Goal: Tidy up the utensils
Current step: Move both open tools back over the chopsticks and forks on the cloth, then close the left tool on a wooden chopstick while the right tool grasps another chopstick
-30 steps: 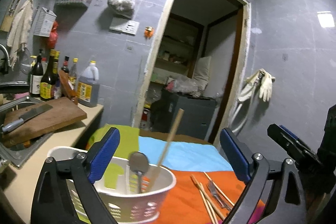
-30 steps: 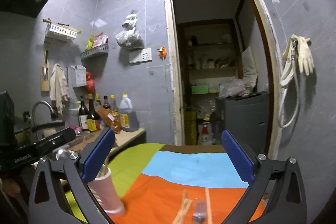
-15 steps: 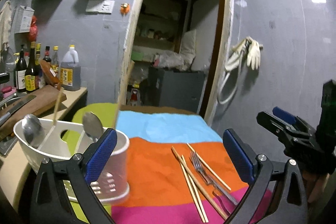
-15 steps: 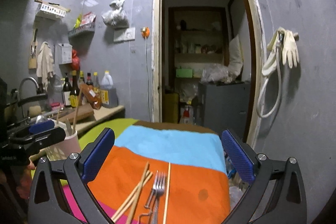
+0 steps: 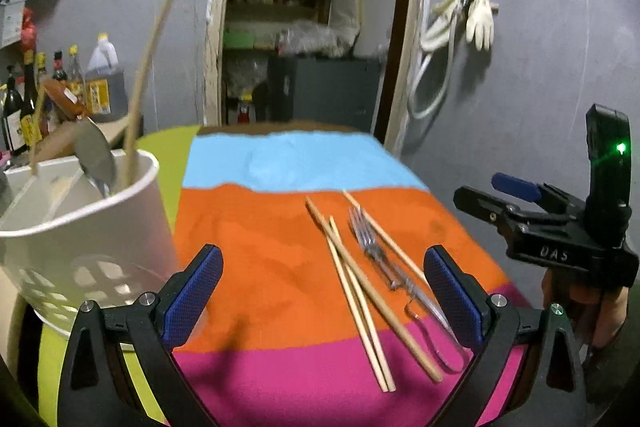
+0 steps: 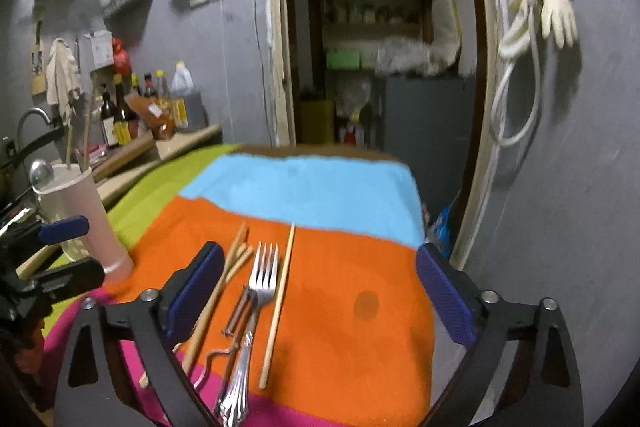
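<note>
Grey kitchen walls frame a bench under a striped cloth [image 5: 256, 259]. Both grippers have dipped toward the fork [image 6: 262, 279] and chopsticks [image 5: 352, 279]; the right gripper [image 6: 320, 291], jaws just narrowing but empty, straddles them, the left gripper [image 5: 322, 291] stands released, so a pickup toward the white holder [image 5: 84, 227] looks next.
</note>
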Available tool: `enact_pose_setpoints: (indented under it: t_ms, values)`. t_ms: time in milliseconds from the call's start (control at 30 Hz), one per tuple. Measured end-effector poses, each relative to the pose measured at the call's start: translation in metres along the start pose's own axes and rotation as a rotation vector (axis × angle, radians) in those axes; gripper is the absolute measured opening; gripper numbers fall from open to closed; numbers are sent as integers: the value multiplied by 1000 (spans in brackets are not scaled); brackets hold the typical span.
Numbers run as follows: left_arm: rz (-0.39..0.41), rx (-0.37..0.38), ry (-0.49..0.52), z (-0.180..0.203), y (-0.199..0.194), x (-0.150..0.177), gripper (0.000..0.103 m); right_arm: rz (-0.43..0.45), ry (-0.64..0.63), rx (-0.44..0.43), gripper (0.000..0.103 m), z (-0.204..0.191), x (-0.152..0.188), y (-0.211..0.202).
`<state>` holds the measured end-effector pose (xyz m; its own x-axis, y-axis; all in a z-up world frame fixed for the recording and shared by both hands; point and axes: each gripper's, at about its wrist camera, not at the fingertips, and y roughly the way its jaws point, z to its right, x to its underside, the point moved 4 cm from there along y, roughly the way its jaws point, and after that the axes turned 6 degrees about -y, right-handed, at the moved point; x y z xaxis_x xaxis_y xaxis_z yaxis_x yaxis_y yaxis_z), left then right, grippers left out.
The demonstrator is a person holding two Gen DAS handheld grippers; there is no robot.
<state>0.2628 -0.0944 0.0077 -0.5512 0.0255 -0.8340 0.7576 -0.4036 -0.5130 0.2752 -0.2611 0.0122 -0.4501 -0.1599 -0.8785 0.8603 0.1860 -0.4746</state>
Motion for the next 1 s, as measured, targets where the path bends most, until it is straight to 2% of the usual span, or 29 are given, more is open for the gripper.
enact_pose_setpoints:
  t_ms: [100,200,267,367,433,500,767,1000]
  values:
    - [-53,7,-13,-3,13,4,97,-51,3,-17,76,2,7,10]
    - [-97,13,-20,-4,26,5,91,-94,-1,-38,67,1,13,19]
    - [-130,25,-27,-5,36,4,83,-120,-2,-55,61,0,15,24]
    - [-174,40,-43,-7,50,-1,65,-165,-10,-78,54,-2,19,33]
    - [-212,50,-59,-9,61,-2,47,-195,-16,-90,48,-3,21,39]
    - [-258,73,-90,-12,73,-3,38,-223,-17,-105,42,-5,24,44]
    - [-374,117,-193,-22,105,-8,21,-285,-26,-150,31,-9,28,57]
    - [-418,107,-193,-21,113,-10,14,-346,-24,-188,25,-13,27,73]
